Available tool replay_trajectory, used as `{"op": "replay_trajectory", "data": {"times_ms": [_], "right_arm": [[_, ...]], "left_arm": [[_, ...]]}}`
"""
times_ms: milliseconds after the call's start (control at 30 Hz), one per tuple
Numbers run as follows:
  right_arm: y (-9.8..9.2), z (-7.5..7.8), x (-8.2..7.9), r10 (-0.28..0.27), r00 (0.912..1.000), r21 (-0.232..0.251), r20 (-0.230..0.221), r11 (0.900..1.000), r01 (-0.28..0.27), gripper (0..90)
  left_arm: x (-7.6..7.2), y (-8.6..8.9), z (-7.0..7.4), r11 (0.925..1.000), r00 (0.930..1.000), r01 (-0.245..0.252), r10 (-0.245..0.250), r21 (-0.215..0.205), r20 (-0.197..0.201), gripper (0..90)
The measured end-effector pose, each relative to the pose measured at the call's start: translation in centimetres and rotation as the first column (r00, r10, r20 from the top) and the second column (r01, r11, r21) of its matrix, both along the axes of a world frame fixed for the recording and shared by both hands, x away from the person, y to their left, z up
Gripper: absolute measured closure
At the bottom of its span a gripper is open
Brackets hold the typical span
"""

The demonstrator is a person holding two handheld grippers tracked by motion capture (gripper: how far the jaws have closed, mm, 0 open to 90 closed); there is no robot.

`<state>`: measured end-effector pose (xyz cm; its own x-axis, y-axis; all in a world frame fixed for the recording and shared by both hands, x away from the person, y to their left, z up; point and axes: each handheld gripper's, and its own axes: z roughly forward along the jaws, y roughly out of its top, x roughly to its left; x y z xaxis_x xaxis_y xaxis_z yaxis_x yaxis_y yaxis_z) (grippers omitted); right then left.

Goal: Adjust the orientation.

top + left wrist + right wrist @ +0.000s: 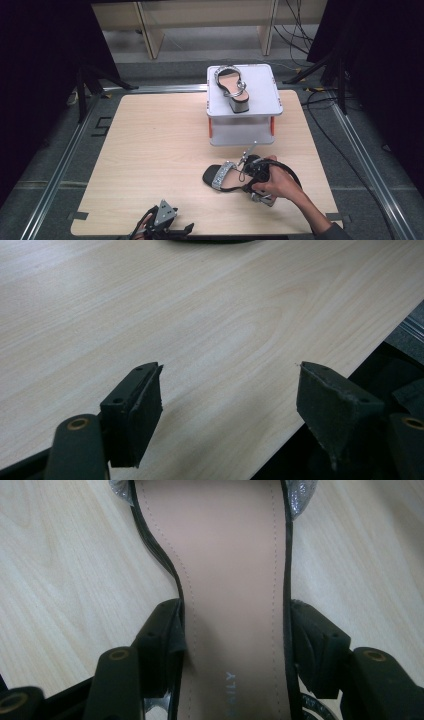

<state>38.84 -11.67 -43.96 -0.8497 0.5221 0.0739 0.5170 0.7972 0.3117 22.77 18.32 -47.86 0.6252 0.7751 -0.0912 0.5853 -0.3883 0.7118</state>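
Left gripper (pixel 162 222) rests at the table's (pixel 150 140) near edge, jaws spread, nothing between them. Right gripper (pixel 232 640) is clamped across the waist of the heeled sandal (pixel 235 176), which lies on the table in front of the white two-tier stand (pixel 265 107); its mate (pixel 232 87) sits on top. Judgement: sole stiff, light, straps floppy; the waist grip suits, the heel end may tip.
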Motion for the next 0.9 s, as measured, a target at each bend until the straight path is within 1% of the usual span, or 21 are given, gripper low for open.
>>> {"op": "replay_trajectory", "data": {"times_ms": [33,67,100,133,167,200,233,267,333,367,467,500,533,567,600,633,667,700,733,800,900], "right_arm": [[-0.1,0.0,0.0,0.000,1.0000,0.007,-0.003,1.000,0.000,42.3],[0.0,0.0,0.0,-0.001,1.0000,0.009,-0.001,1.000,0.001,41.8],[0.0,0.0,0.0,-0.007,1.0000,0.011,0.001,1.000,0.007,41.4],[0.1,0.1,0.0,0.005,0.9999,0.015,0.015,1.000,-0.005,40.3],[0.3,0.2,0.1,0.007,0.9998,0.022,0.018,1.000,-0.007,39.4],[0.5,0.2,0.2,0.025,0.9996,0.009,0.016,1.000,-0.025,37.8],[0.7,0.1,0.2,0.017,0.9999,-0.009,0.001,1.000,-0.017,36.9],[0.8,0.0,0.3,0.026,0.9996,-0.006,0.012,1.000,-0.026,36.8],[1.0,-0.3,0.5,0.021,0.9997,-0.026,0.009,0.999,-0.021,36.0],[1.0,-0.4,0.6,0.029,0.9996,-0.024,0.003,0.999,-0.029,36.1],[1.0,-0.6,0.6,0.033,0.9995,-0.033,0.000,0.999,-0.033,36.3],[1.0,-0.7,0.6,0.043,0.9991,-0.038,0.000,0.998,-0.043,36.3],[1.0,-0.7,0.5,0.039,0.9992,-0.042,0.000,0.998,-0.039,36.4],[1.0,-0.8,0.6,0.037,0.9993,-0.047,0.001,0.998,-0.037,35.9],[0.9,-0.9,0.6,0.038,0.9993,-0.052,-0.004,0.998,-0.038,35.0],[0.9,-1.0,0.6,0.038,0.9992,-0.056,-0.009,0.998,-0.039,35.0],[1.0,-1.0,0.5,0.033,0.9994,-0.063,-0.013,0.997,-0.034,35.3],[1.0,-1.1,0.6,0.054,0.9985,-0.058,-0.007,0.997,-0.054,35.4],[1.0,-1.2,0.6,0.061,0.9981,-0.065,-0.011,0.996,-0.061,36.9],[1.1,-1.2,0.5,0.064,0.9979,-0.055,-0.013,0.996,-0.065,40.6],[1.1,-1.1,0.4,0.073,0.9973,-0.059,-0.002,0.996,-0.073,41.3]], "left_arm": [[-0.1,-0.1,0.0,0.9996,0.9999,-0.011,0.011,-0.026,0.002,25.5],[-0.1,-0.1,0.0,0.9996,0.9999,-0.010,0.010,-0.026,0.003,25.5],[0.0,0.1,0.1,0.9999,1.0000,0.010,-0.010,0.009,-0.003,25.5],[0.1,0.4,0.3,0.9986,0.9994,0.034,-0.033,0.040,-0.008,25.4],[0.1,0.2,0.0,1.0000,1.0000,0.001,-0.001,0.007,0.004,25.3],[0.2,0.2,0.0,0.9999,1.0000,0.004,-0.004,0.013,0.002,25.3],[0.1,0.2,0.1,0.9999,1.0000,0.004,-0.004,0.009,-0.004,25.3],[0.2,0.3,0.2,0.9994,0.9997,0.022,-0.022,0.025,-0.011,25.3],[0.2,0.0,0.1,1.0000,1.0000,-0.001,0.001,-0.001,0.001,25.2],[0.2,0.0,0.1,1.0000,1.0000,-0.004,0.004,-0.008,0.000,25.2],[0.2,0.0,0.0,1.0000,1.0000,-0.004,0.004,-0.009,-0.005,25.1],[0.1,-0.1,0.0,0.9995,0.9999,-0.010,0.010,-0.030,-0.007,25.1],[0.2,0.0,0.0,1.0000,1.0000,-0.004,0.004,-0.001,-0.005,25.0],[0.2,0.0,0.0,1.0000,1.0000,-0.002,0.002,-0.002,-0.006,25.0],[0.1,-0.1,0.0,0.9998,1.0000,-0.003,0.003,-0.018,-0.009,25.0],[0.2,0.1,0.1,0.9997,0.9998,0.016,-0.016,0.020,-0.009,25.0],[0.2,0.0,0.0,0.9999,1.0000,0.007,-0.007,0.010,-0.007,25.0],[0.2,0.0,0.0,1.0000,1.0000,0.001,-0.001,0.001,-0.006,25.0],[0.2,0.0,0.0,1.0000,1.0000,0.000,0.000,0.001,-0.006,25.0],[0.2,0.0,0.0,1.0000,1.0000,0.001,-0.001,-0.008,-0.008,25.0],[0.2,0.0,0.0,1.0000,1.0000,-0.002,0.002,-0.006,-0.004,25.0]]}}
